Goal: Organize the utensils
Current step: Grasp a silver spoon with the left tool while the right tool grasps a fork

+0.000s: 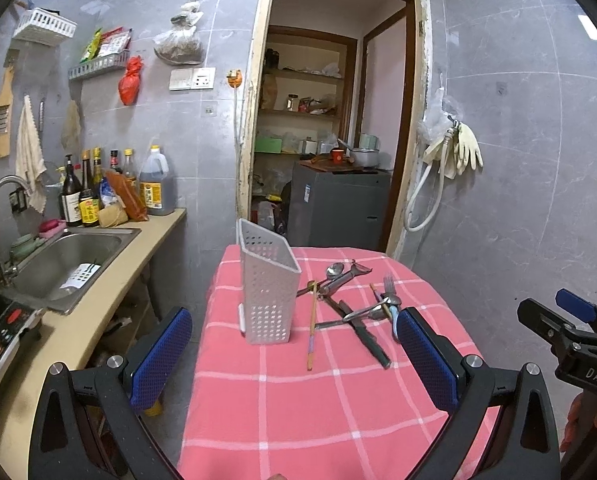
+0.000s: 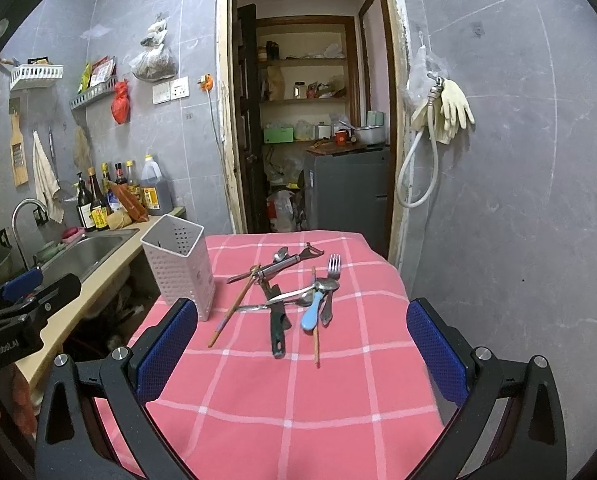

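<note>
Utensils [image 2: 294, 296] lie in a loose heap on the pink checked tablecloth [image 2: 282, 400], just right of the white perforated holder [image 2: 182, 268], which stands upright near the cloth's left edge. Largest in the heap is a dark-handled knife [image 2: 277, 328]; behind it lies a metal peeler [image 2: 286, 262]. A chopstick [image 2: 230, 312] slants between holder and knife. Right of the knife sit a fork [image 2: 332, 270], metal spoons and a small blue-handled spoon [image 2: 312, 314]. The left gripper [image 1: 294, 356] and right gripper [image 2: 302, 356] both hover near the table with jaws wide apart, holding nothing. Lettering "DAS" shows on the right gripper's body, "GenRobot.AI" on the left's.
</note>
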`<move>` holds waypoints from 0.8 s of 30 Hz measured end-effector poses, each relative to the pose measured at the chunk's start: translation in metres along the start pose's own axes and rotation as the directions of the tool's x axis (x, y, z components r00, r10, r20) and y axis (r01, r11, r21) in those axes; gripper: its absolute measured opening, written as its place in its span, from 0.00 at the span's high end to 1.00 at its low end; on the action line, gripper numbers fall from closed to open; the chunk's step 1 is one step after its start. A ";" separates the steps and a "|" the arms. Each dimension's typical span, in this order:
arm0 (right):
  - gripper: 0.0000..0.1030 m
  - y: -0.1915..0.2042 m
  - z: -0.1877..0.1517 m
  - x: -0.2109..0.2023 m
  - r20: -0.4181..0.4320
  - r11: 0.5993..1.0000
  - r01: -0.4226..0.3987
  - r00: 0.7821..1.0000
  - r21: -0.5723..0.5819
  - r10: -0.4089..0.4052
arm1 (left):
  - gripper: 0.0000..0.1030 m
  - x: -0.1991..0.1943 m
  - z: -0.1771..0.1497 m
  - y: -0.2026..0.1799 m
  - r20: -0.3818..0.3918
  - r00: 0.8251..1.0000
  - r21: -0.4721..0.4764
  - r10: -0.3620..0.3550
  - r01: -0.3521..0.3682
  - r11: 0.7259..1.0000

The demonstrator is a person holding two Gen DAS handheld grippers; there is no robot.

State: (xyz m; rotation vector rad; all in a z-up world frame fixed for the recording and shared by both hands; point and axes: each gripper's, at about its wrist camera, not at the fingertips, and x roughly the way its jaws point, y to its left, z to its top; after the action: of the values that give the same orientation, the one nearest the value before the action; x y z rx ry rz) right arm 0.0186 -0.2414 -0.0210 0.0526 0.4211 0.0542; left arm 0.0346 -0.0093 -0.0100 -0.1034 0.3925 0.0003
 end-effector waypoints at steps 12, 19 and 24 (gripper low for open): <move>0.01 -0.054 0.062 0.060 -0.016 0.996 -0.085 0.996 -0.018 0.085 | 0.00 0.072 0.035 -0.037 -0.041 0.994 0.024 -0.100 0.101 0.995; 0.18 -0.083 0.088 0.125 -0.073 0.988 -0.148 0.987 -0.035 0.145 | 0.13 0.130 0.045 -0.070 -0.103 0.979 0.029 -0.175 0.179 0.983; 0.30 -0.104 0.094 0.181 -0.133 0.978 -0.207 0.970 -0.017 0.203 | 0.28 0.181 0.044 -0.097 -0.177 0.956 0.053 -0.234 0.247 0.968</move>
State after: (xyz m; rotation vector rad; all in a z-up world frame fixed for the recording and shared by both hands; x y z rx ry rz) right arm 0.2265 -0.3372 -0.0158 0.0622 0.5449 0.2691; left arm 0.2209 -0.1046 -0.0287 -0.0774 0.5475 -0.2655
